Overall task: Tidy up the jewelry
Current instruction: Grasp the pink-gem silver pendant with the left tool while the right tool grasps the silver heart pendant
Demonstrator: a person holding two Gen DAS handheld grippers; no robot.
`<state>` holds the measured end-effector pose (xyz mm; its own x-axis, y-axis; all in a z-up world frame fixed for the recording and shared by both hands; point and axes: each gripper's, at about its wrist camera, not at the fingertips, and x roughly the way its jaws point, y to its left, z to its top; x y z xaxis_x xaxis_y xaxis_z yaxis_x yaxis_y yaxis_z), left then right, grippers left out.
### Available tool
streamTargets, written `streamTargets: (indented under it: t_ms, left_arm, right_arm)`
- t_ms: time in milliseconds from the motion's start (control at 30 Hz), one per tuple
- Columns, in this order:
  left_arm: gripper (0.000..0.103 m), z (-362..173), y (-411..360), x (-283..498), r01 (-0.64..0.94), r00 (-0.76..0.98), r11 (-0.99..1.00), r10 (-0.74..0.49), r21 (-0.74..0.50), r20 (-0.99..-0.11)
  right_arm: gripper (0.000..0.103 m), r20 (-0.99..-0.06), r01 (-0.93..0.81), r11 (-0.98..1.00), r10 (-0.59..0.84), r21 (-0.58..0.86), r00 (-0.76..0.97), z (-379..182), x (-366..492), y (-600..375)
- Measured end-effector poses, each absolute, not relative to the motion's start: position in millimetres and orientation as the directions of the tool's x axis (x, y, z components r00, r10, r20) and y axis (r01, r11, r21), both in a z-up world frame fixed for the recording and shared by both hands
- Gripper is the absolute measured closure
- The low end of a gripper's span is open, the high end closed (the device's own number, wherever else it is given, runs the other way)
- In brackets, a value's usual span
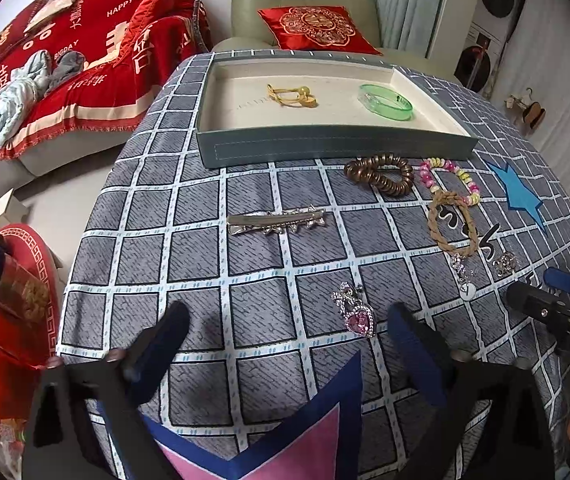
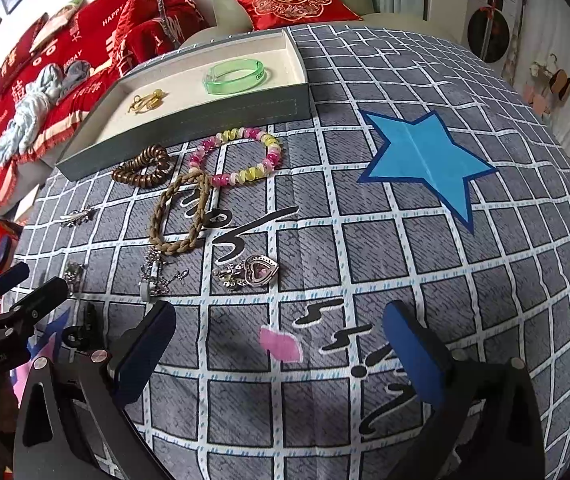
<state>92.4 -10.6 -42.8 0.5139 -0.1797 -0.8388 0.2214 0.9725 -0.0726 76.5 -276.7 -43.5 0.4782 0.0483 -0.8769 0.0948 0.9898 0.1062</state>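
A grey-blue tray (image 1: 325, 148) (image 2: 189, 120) with a cream lining holds a gold piece (image 1: 291, 95) (image 2: 147, 101) and a green bangle (image 1: 385, 102) (image 2: 235, 74). In front of it on the checked cloth lie a brown coil tie (image 1: 379, 174) (image 2: 143, 168), a pink and yellow bead bracelet (image 1: 451, 178) (image 2: 237, 156), a braided rope bracelet (image 1: 451, 224) (image 2: 181, 216), a silver hair clip (image 1: 277, 220) (image 2: 77, 216), a pink heart brooch (image 1: 357, 316), a heart pendant (image 2: 251, 272) and small silver charms (image 1: 465, 276) (image 2: 157, 276). My left gripper (image 1: 285, 332) is open and empty just before the brooch. My right gripper (image 2: 279, 332) is open and empty just before the heart pendant.
A red-covered sofa (image 1: 65, 60) stands far left and a green armchair with a red cushion (image 1: 317, 26) behind the tray. A red box (image 1: 5, 292) sits at the left table edge. The right gripper shows in the left view (image 1: 557, 312).
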Motion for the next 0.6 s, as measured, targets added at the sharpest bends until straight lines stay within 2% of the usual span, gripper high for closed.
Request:
streamTargets:
  t_ms: [167, 233, 367, 467, 533, 600]
  left_arm:
    - [0.000, -45.8, -12.7, 93.9, 0.224, 0.506, 0.972, -0.177, -0.069, -0.844]
    - [0.007, -47.9, -14.4, 94.3, 0.227, 0.499, 0.972, -0.175, -0.067, -0.849]
    - [0.007, -51.2, -17.5, 92.6, 0.233, 0.495, 0.971, -0.171, -0.059, -0.852]
    - [0.017, -49.5, -21.3, 90.5, 0.248, 0.501, 0.967, -0.179, -0.058, -0.847]
    - [0.017, -49.0, -22.6, 90.0, 0.253, 0.499, 0.966, -0.182, -0.059, -0.847]
    - [0.027, -47.4, -24.8, 89.1, 0.264, 0.503, 0.963, -0.189, -0.058, -0.843]
  right_arm:
    - [0.003, -0.875, 0.088, 0.993, 0.023, 0.075, 0.483, -45.1, 80.7, -273.7]
    - [0.005, -0.874, 0.080, 0.995, 0.010, 0.056, 0.485, -45.4, 81.7, -270.1]
    - [0.011, -0.870, 0.054, 0.998, -0.016, 0.013, 0.493, -45.3, 84.8, -261.5]
    - [0.019, -0.863, 0.029, 0.999, -0.030, -0.017, 0.504, -44.5, 86.7, -253.1]
    - [0.025, -0.862, 0.019, 1.000, -0.024, -0.016, 0.507, -43.5, 88.0, -249.4]
    - [0.030, -0.860, 0.012, 1.000, -0.021, -0.017, 0.510, -42.4, 89.6, -246.5]
